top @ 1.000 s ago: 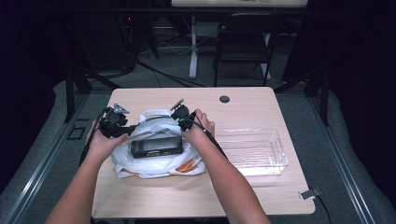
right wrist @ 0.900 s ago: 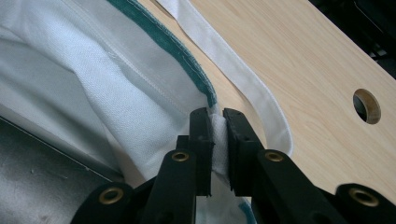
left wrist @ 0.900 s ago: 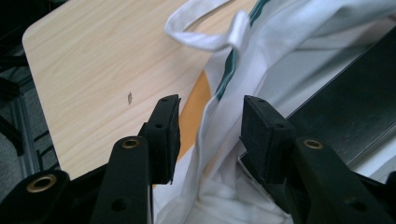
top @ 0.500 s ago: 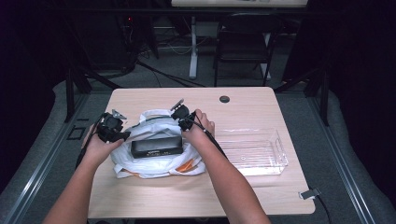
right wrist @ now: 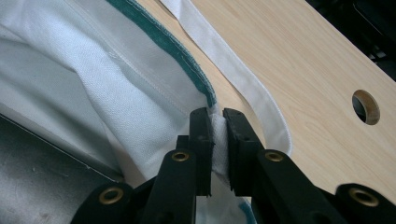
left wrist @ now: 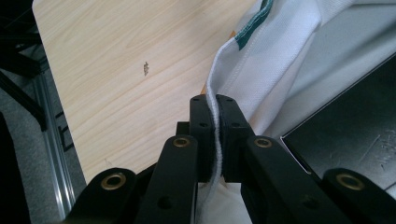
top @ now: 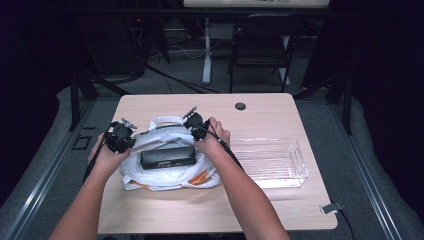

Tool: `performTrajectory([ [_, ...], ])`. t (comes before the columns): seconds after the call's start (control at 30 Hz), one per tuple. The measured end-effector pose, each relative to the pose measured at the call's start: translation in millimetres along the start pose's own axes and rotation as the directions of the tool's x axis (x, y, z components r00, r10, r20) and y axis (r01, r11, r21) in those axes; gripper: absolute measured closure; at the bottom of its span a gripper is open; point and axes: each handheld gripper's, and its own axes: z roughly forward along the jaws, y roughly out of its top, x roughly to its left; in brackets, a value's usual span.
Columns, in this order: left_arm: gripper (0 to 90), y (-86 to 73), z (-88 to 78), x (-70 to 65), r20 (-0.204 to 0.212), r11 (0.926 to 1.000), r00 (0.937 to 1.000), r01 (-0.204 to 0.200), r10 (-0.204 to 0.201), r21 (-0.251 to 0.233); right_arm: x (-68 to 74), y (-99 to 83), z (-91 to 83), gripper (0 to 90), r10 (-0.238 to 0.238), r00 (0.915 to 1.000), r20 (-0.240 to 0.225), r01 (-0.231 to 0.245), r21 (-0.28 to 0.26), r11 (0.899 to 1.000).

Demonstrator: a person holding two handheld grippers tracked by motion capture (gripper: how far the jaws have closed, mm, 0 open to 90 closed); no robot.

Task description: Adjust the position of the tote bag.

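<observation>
A white cloth bag (top: 170, 172) with green trim and orange print lies on the wooden table (top: 270, 112). A black box (top: 167, 157) sits in its open mouth. My left gripper (top: 120, 137) is shut on the bag's left rim; the white hem (left wrist: 215, 135) runs pinched between its jaws, the black box (left wrist: 355, 126) to the right. My right gripper (top: 196, 125) is shut on the bag's right rim, white fabric (right wrist: 218, 140) squeezed between its jaws beside the green trim (right wrist: 163, 42). A white strap (right wrist: 233, 65) lies on the wood.
A clear plastic tray (top: 272, 162) stands right of the bag, near the right forearm. A round cable hole (top: 240, 106) sits at the table's far edge, the same hole (right wrist: 365, 106) in the right gripper view. A cable end (top: 332, 206) rests at the front right corner.
My left gripper has pulled the bag's left rim outward to the left, spreading the mouth wider. The right gripper has held its place on the right rim.
</observation>
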Motion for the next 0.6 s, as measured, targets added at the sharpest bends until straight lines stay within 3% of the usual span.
performTrajectory([
  [0.3, 87.6, 2.8, 3.7, 4.7, 0.013, 0.9981, 0.9980, 0.061, -0.061, 0.007, -0.9, -0.3, 0.3, 82.5, -0.010, 1.0000, -0.001, 0.010, 0.011, 1.000],
  [0.6, 87.7, 7.2, 10.5, 6.1, 0.009, 0.9953, 0.9960, 0.089, -0.089, 0.038, -0.7, -0.4, 1.5, 82.5, -0.012, 0.9999, 0.004, 0.012, 0.005, 1.000],
])
